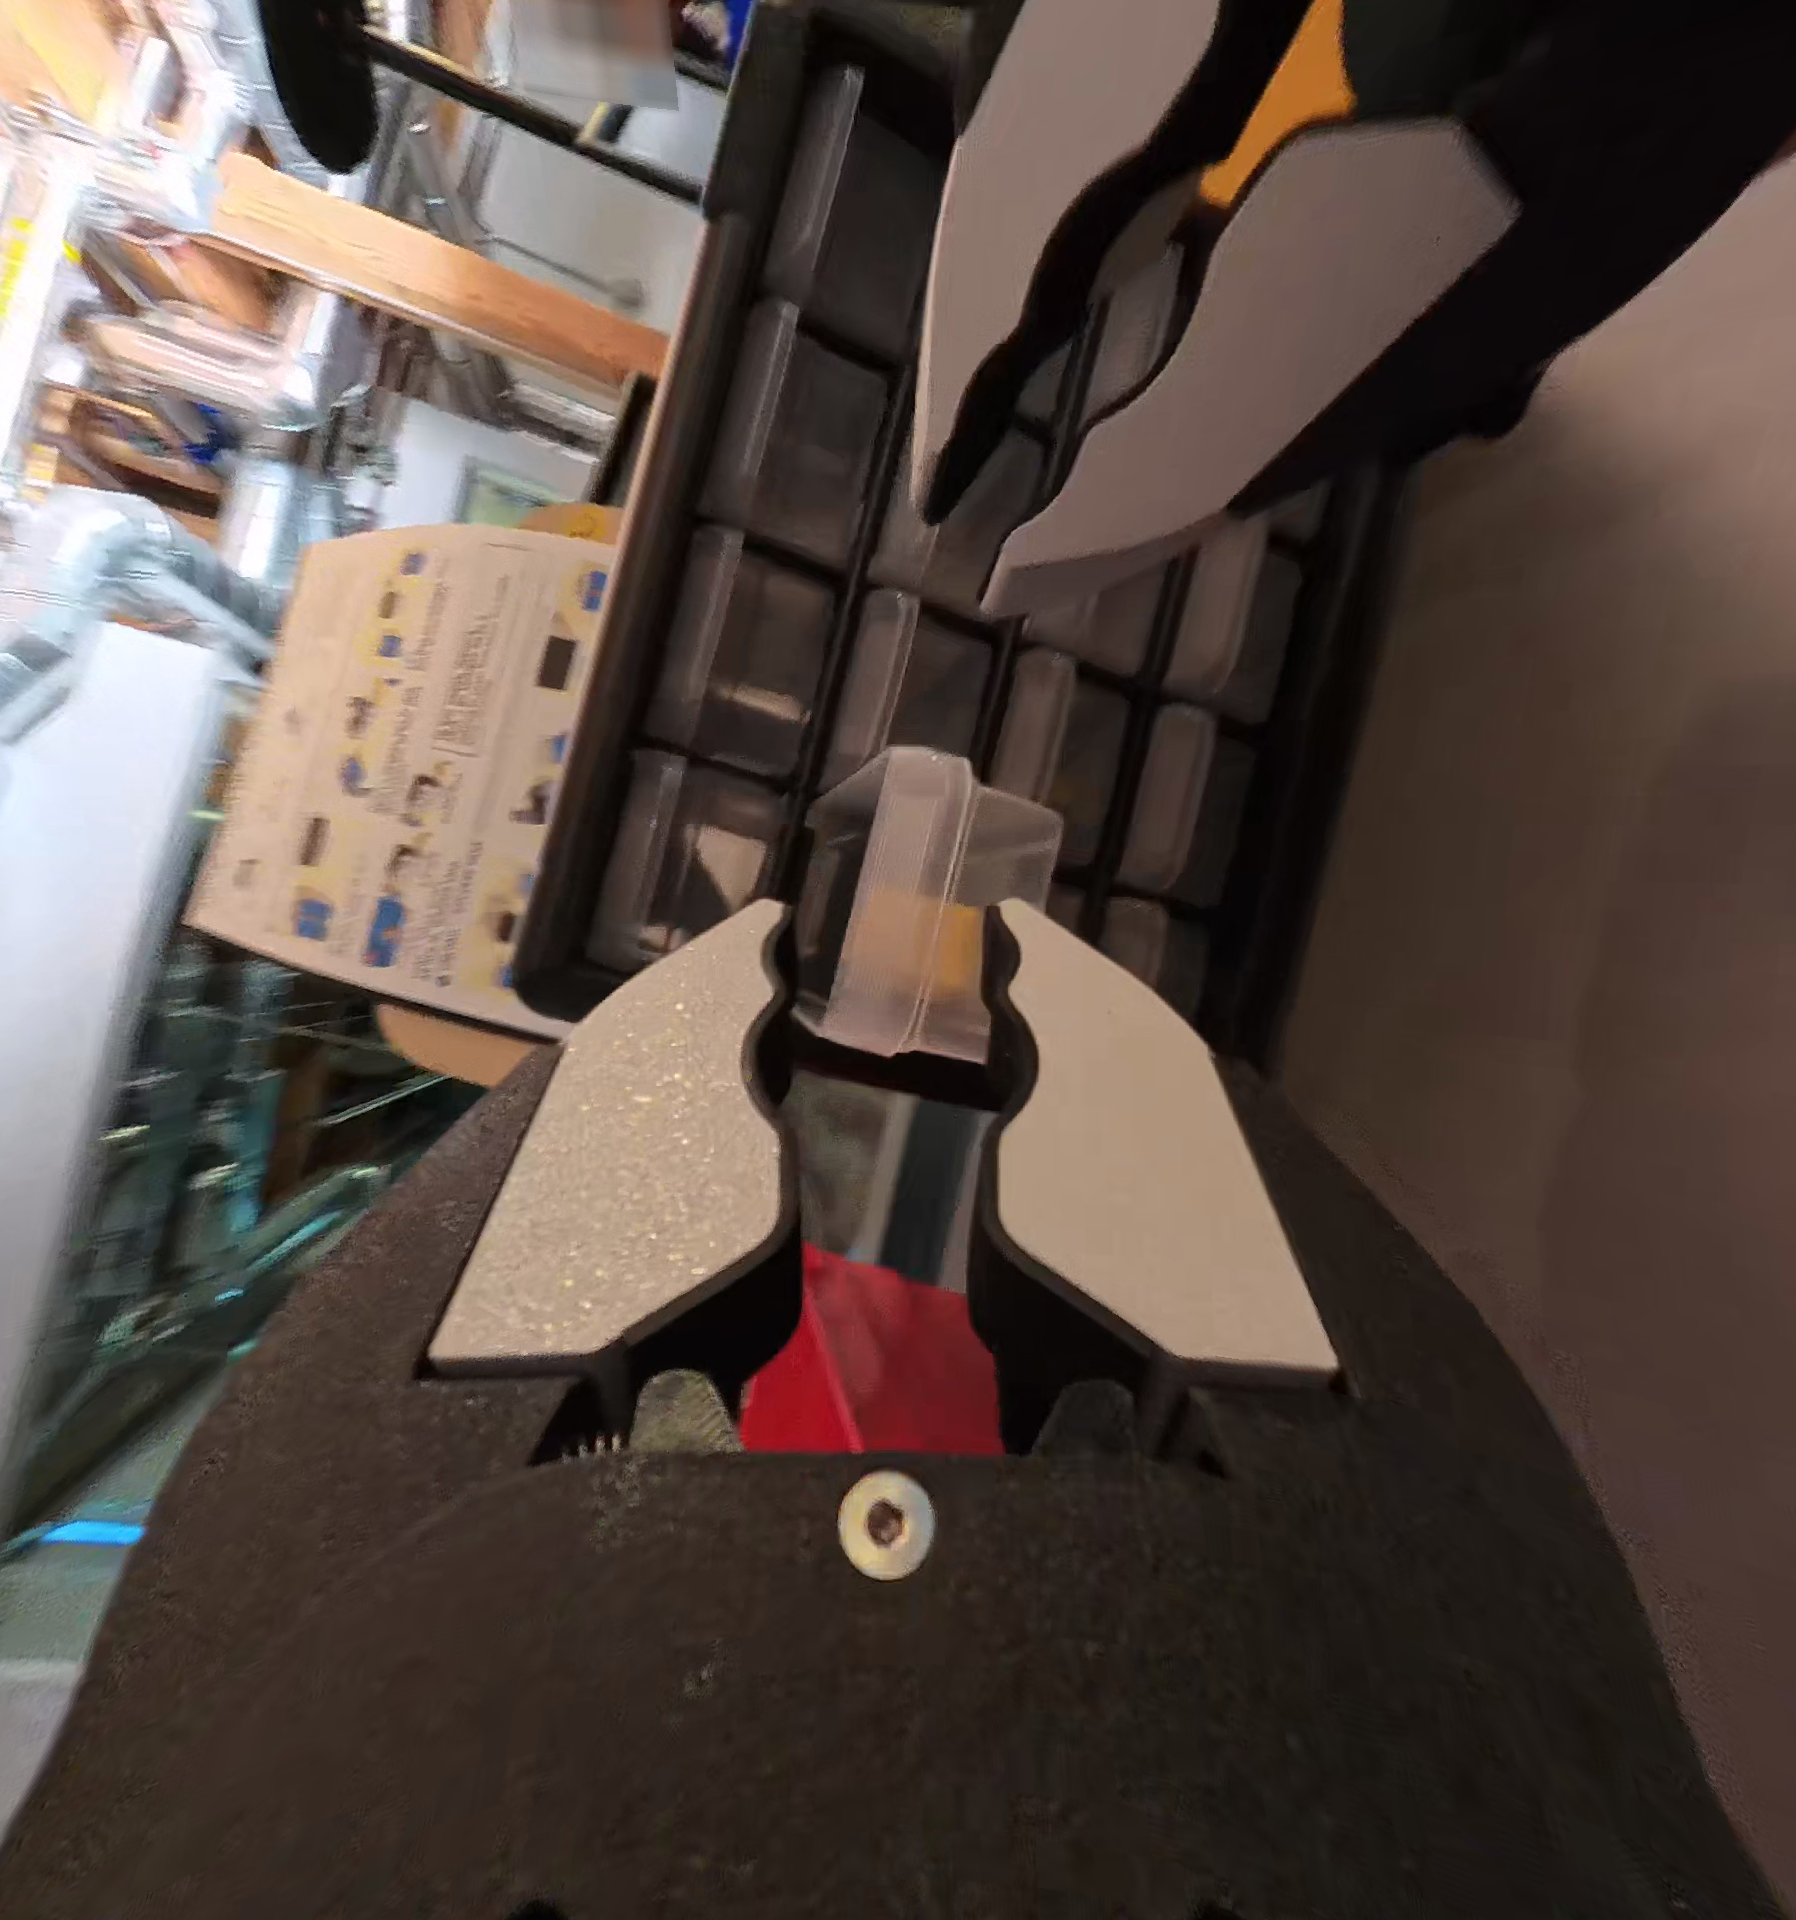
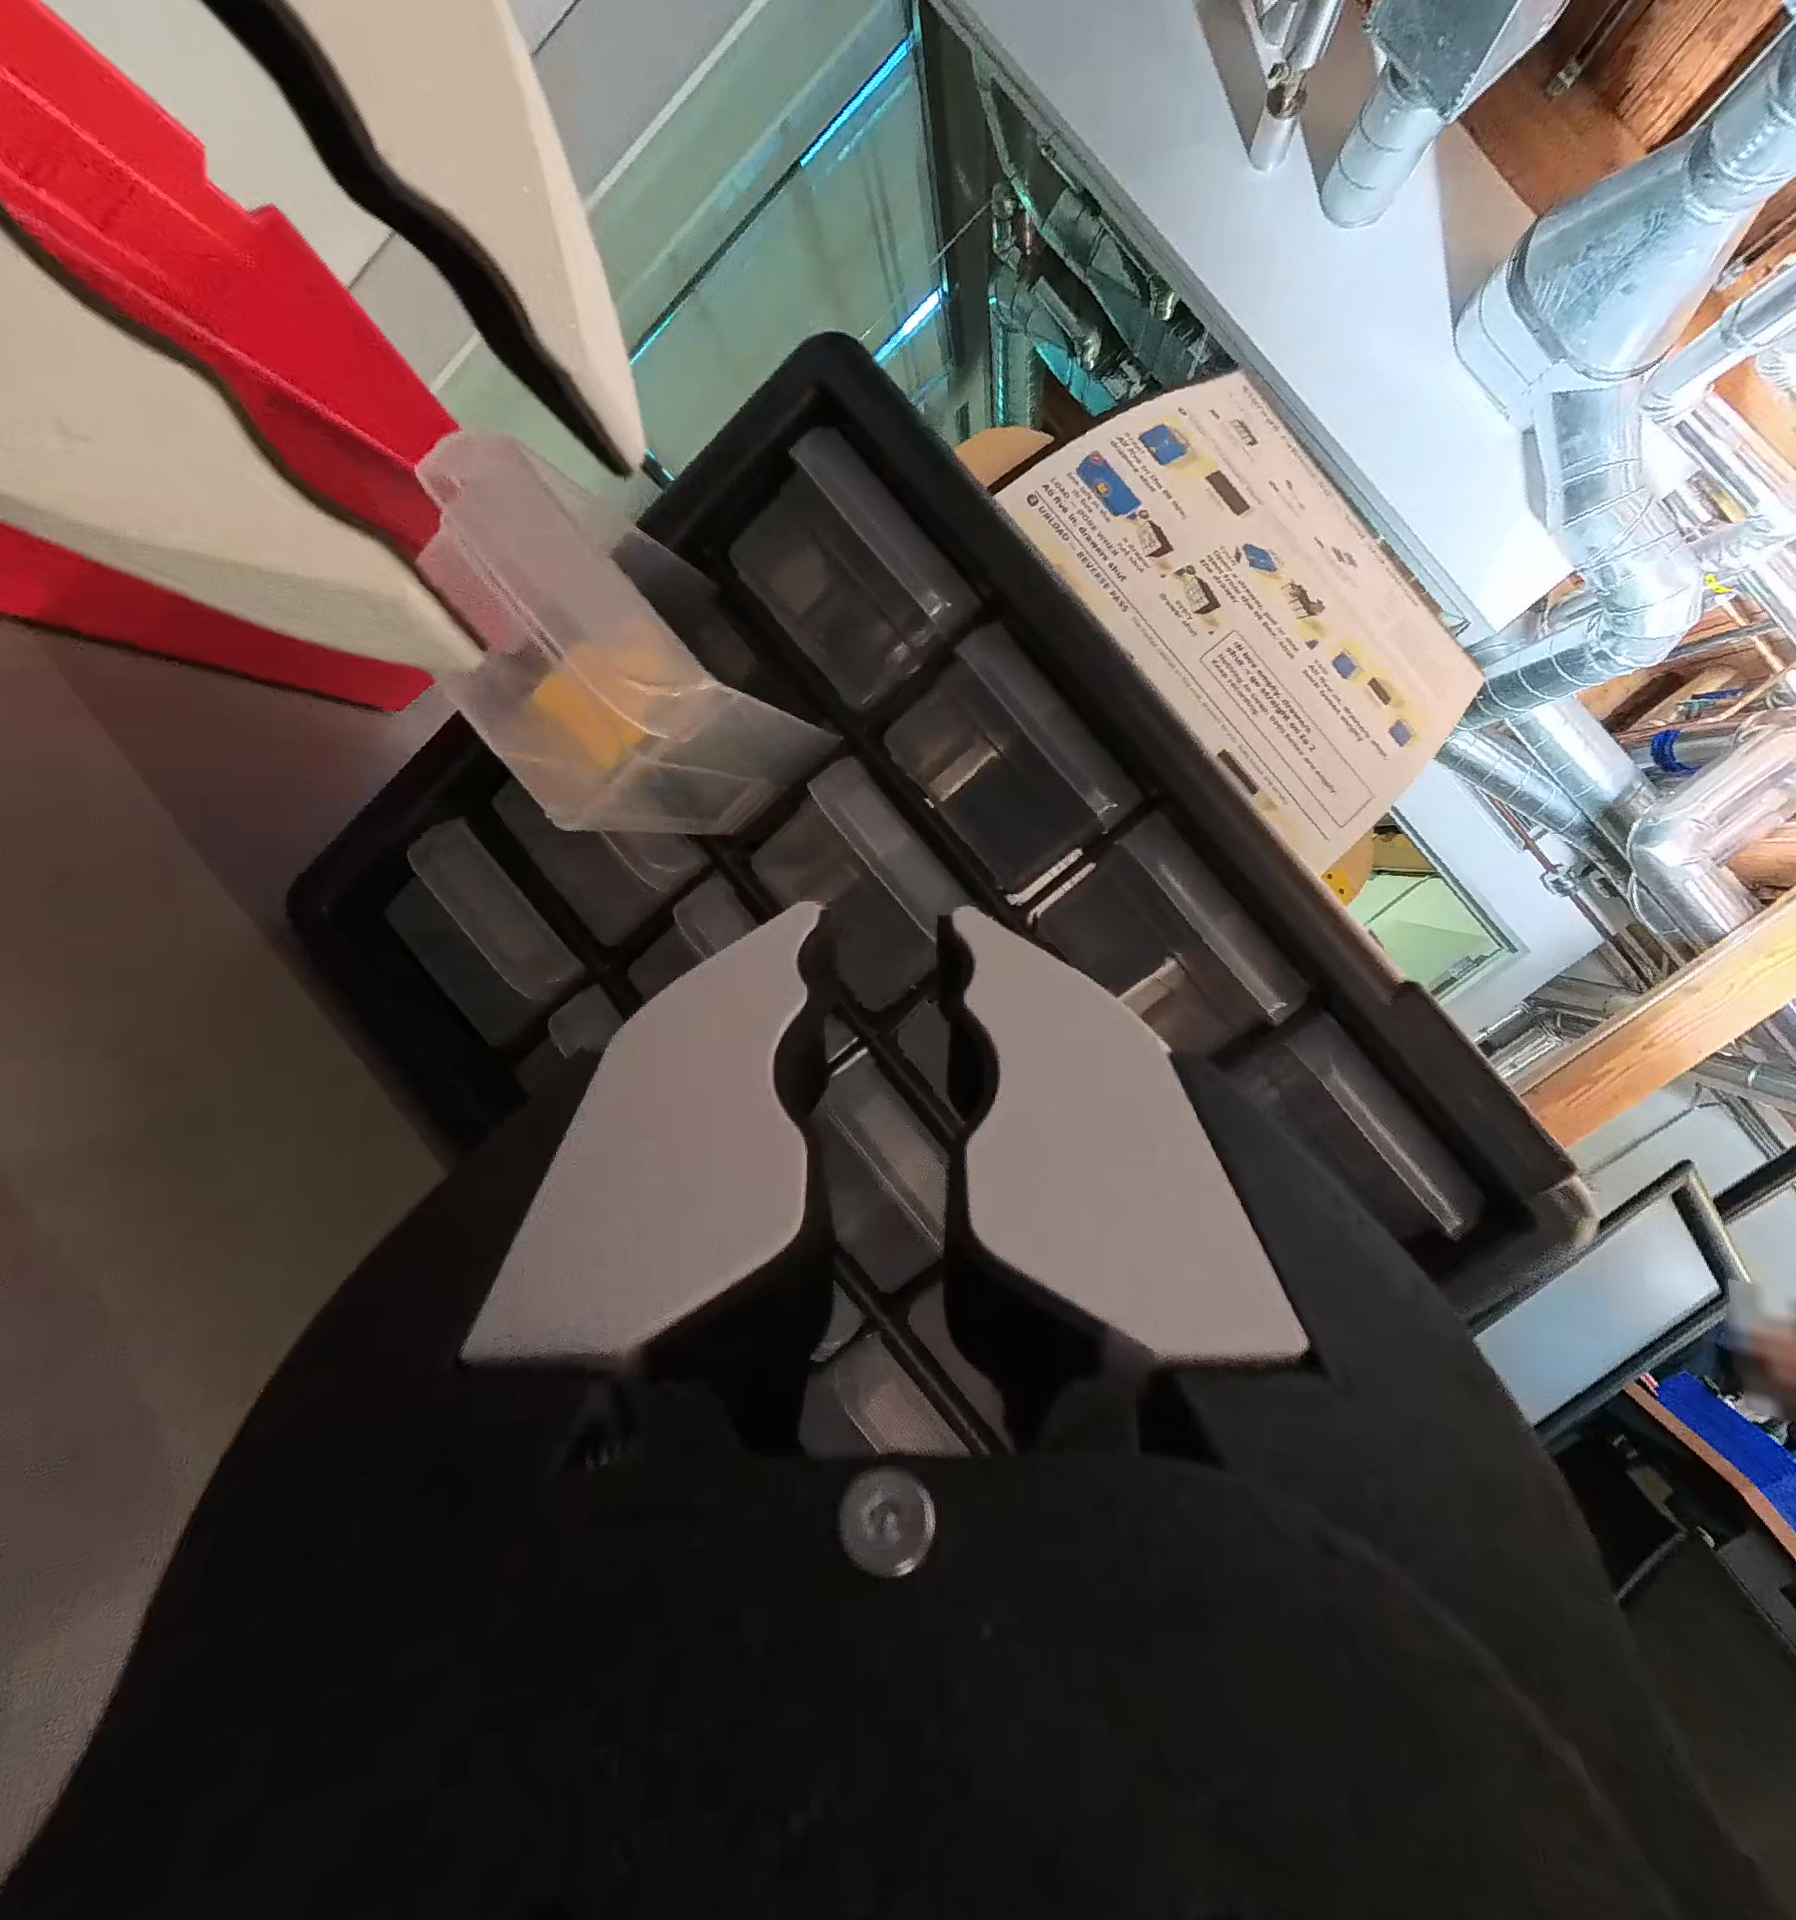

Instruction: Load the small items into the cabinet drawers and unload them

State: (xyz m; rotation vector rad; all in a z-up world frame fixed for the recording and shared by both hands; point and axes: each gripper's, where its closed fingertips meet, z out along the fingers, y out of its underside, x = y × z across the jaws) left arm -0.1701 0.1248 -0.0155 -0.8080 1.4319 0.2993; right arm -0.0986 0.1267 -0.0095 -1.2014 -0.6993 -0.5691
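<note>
The left gripper [image 1: 894,971] is clamped on the front lip of a clear drawer [image 2: 603,665], drawn most of the way out of the black cabinet [image 2: 1164,665], apparently to expose its inside for loading or unloading. In the drawer lies 1 yellow item [image 2: 587,698], while the right gripper [image 2: 886,920] hangs before the closed drawers with its 2 fingers slightly apart, holding nothing. Beyond the cabinet stands a printed sheet [image 2: 1258,582].
</note>
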